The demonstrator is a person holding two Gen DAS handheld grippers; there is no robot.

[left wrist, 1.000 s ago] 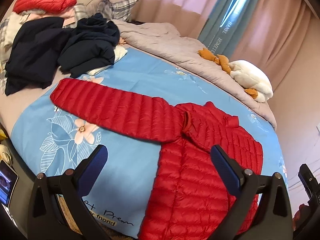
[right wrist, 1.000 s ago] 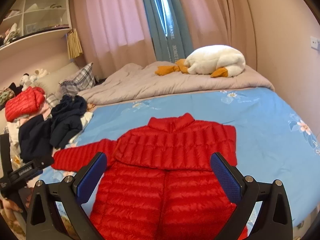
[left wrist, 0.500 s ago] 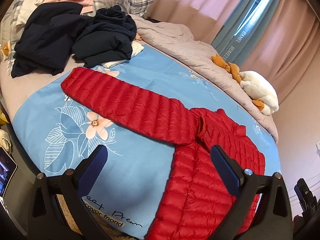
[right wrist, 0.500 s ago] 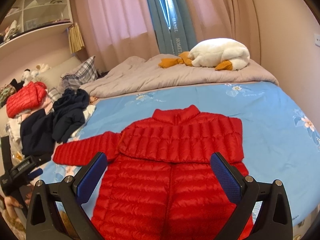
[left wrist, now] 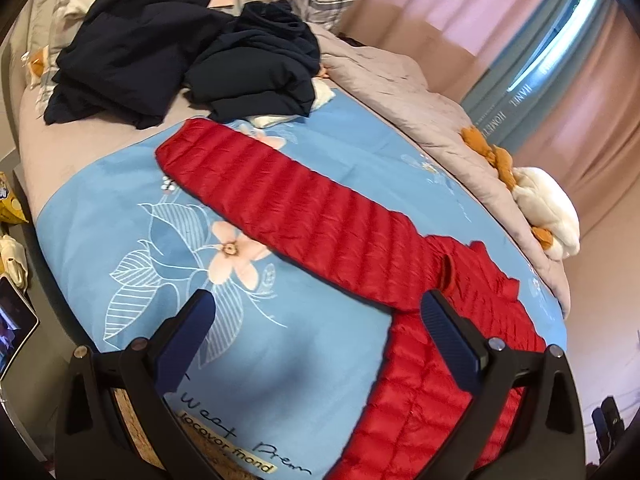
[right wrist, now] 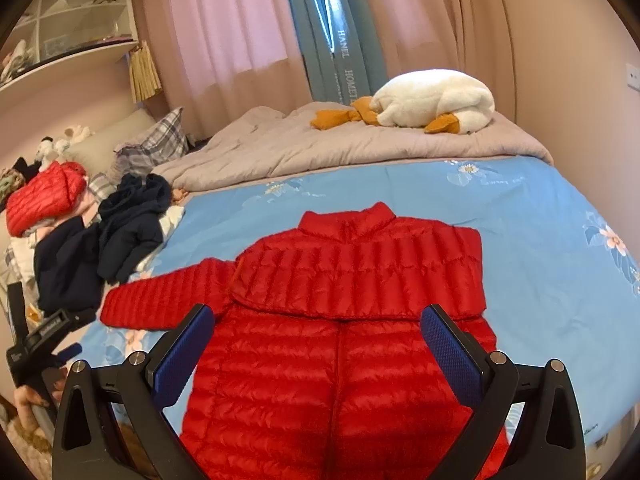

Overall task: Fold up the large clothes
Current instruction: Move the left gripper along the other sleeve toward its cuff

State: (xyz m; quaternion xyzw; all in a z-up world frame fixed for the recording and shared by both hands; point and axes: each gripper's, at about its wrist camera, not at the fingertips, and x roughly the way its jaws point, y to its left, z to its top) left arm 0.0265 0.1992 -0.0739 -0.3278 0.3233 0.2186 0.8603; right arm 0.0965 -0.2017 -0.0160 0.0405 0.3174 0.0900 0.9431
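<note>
A red puffer jacket [right wrist: 352,320] lies flat on the blue floral bedsheet [right wrist: 552,248], collar toward the far side. Its right sleeve is folded across the chest. Its left sleeve [left wrist: 288,208] stretches out flat to the left. My left gripper [left wrist: 316,332] is open and empty above the sheet, near the sleeve's armpit end. My right gripper [right wrist: 316,344] is open and empty above the jacket's lower body. The left gripper also shows at the left edge of the right wrist view [right wrist: 44,340].
Dark navy clothes [left wrist: 192,52] are piled beyond the sleeve cuff. A folded red jacket [right wrist: 44,200] lies on pillows at the left. A grey duvet [right wrist: 320,148] with a white plush goose [right wrist: 436,100] covers the far side. A tablet [left wrist: 12,332] stands beside the bed.
My left gripper has moved leftward and closer to the outstretched sleeve, which now fills more of its view. My right gripper has moved slightly closer to the jacket. The jacket has not moved.
</note>
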